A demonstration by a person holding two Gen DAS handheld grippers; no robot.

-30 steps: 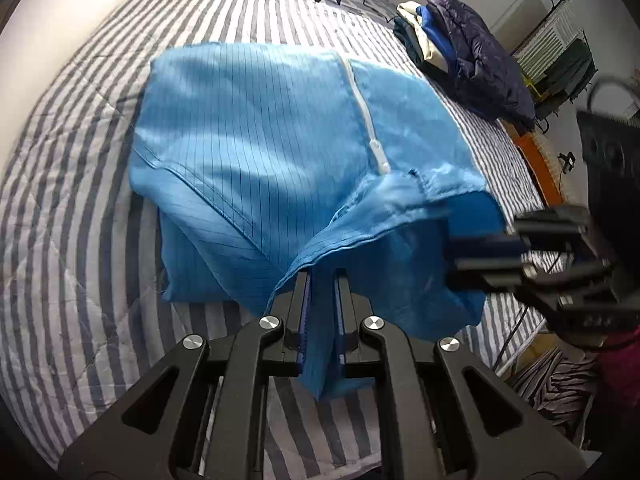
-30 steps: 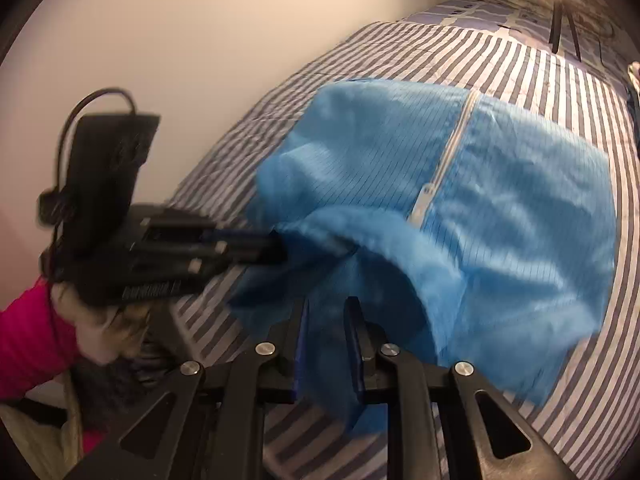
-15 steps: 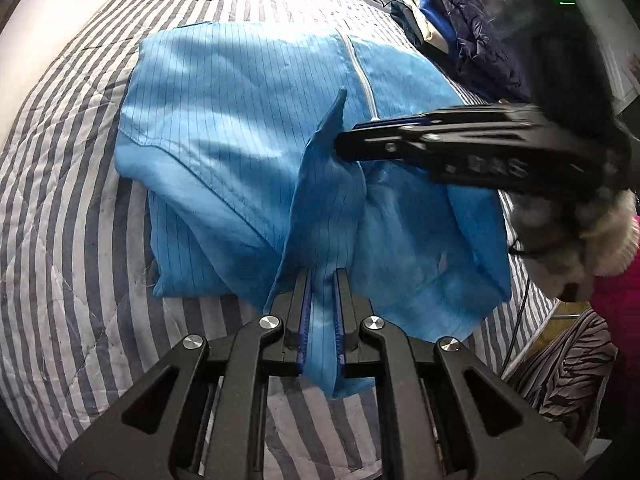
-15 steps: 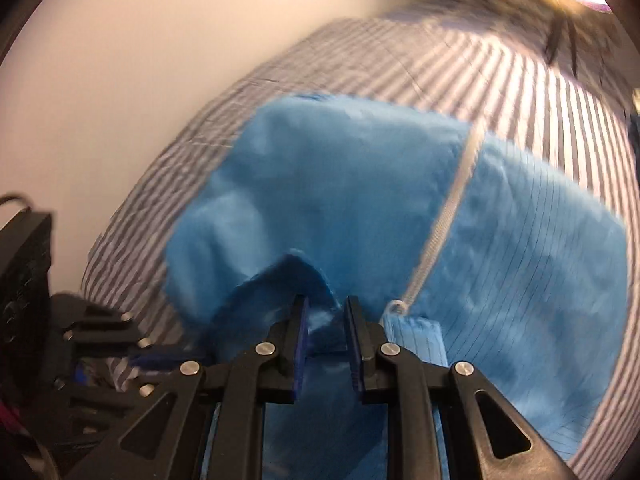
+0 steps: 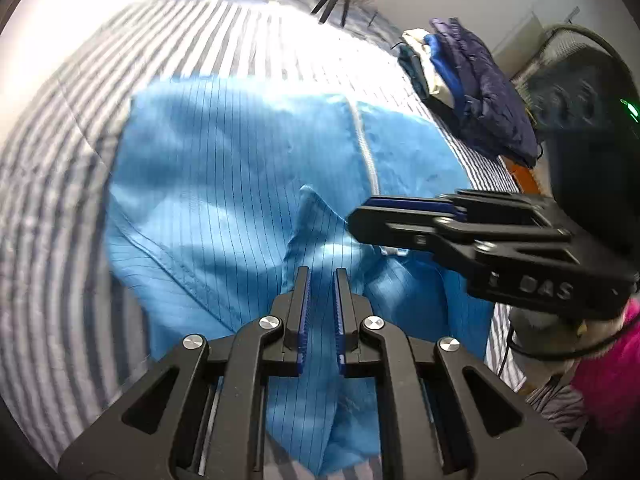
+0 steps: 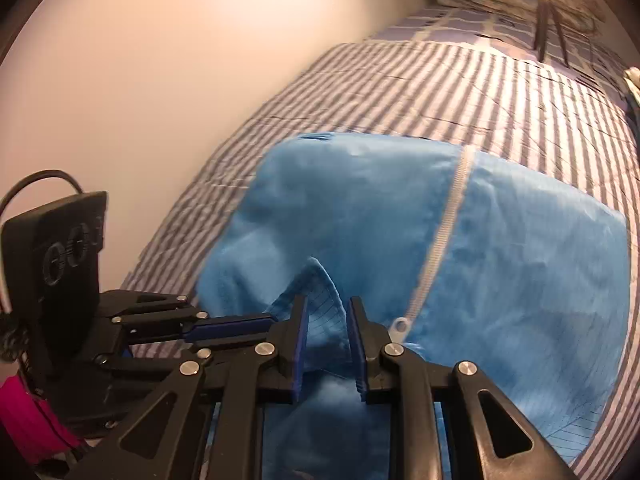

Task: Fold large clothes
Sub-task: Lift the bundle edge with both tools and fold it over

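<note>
A large blue pinstriped garment [image 5: 224, 184] with a white zipper [image 5: 366, 148] lies folded on the striped bed; it also shows in the right wrist view [image 6: 500, 280]. My left gripper [image 5: 319, 276] has its jaws slightly apart, with a raised fold of the blue cloth [image 5: 312, 216] just ahead of and between them. My right gripper [image 6: 327, 308] also stands slightly open around that same raised fold [image 6: 316, 280]. In the left wrist view the right gripper [image 5: 360, 218] reaches in from the right, close over the fold.
The striped bedspread [image 5: 60, 184] surrounds the garment. A pile of dark and light clothes [image 5: 472, 80] sits at the bed's far right. A tripod [image 6: 550, 28] stands at the head of the bed. A pale wall [image 6: 160, 80] runs along the left side.
Both grippers moved forward over the garment with the lifted edge, laying it onto the folded cloth. Their jaws have parted from a tight grip to a slight gap.
</note>
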